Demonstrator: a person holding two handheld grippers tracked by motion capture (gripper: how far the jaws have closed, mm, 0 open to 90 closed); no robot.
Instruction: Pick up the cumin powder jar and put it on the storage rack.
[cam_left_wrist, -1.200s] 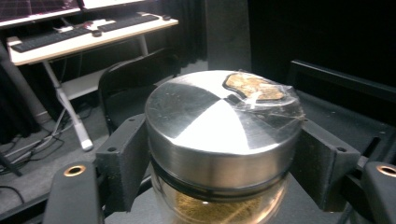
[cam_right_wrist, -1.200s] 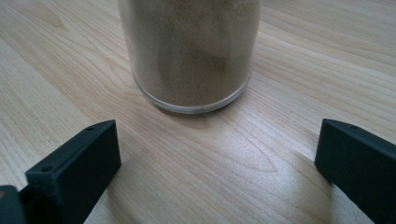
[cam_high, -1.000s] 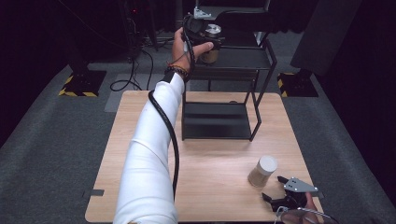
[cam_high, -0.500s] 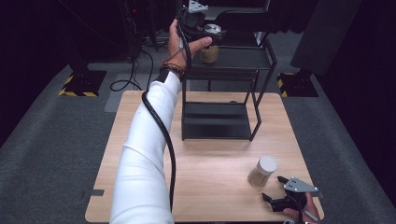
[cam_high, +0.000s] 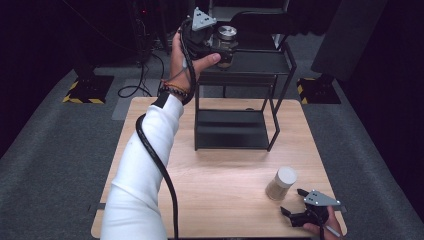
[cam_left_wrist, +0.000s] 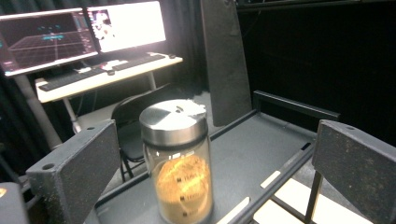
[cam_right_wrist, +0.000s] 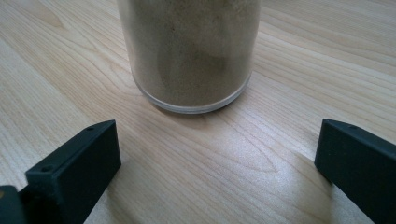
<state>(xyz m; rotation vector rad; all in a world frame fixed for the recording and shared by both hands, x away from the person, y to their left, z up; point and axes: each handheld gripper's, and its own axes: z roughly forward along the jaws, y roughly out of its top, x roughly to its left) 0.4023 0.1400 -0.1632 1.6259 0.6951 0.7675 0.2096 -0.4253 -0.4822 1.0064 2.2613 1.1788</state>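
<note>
At the far end of a wooden bench (cam_high: 225, 180), the left hand-held gripper (cam_high: 212, 42) is raised to the top shelf of a black metal rack (cam_high: 235, 127). A glass jar (cam_left_wrist: 180, 158) with a brushed metal lid stands upright there, part-filled with orange-brown powder. The jaws have just been opening and now stand wide. In the left gripper view the jar sits between them but touches neither; it stands closer to the jaw at the left of that view. From the high view the jar (cam_high: 226, 44) stands at the shelf's left end, just beside the person's fingers. A black cable trails down along the white sleeve (cam_high: 142, 170).

At the near right corner of the bench, the right hand-held gripper (cam_high: 295, 202) rests low with its jaws spread wide and nothing between them. Just beyond its tips stands a second jar (cam_high: 281, 183), pale-lidded and filled with sandy powder, upright on the wood. The right gripper view shows this jar's base (cam_right_wrist: 189, 56) apart from both jaws.

Behind the rack, in the left gripper view, two lit monitors (cam_left_wrist: 84, 30) and keyboards sit on a desk.
</note>
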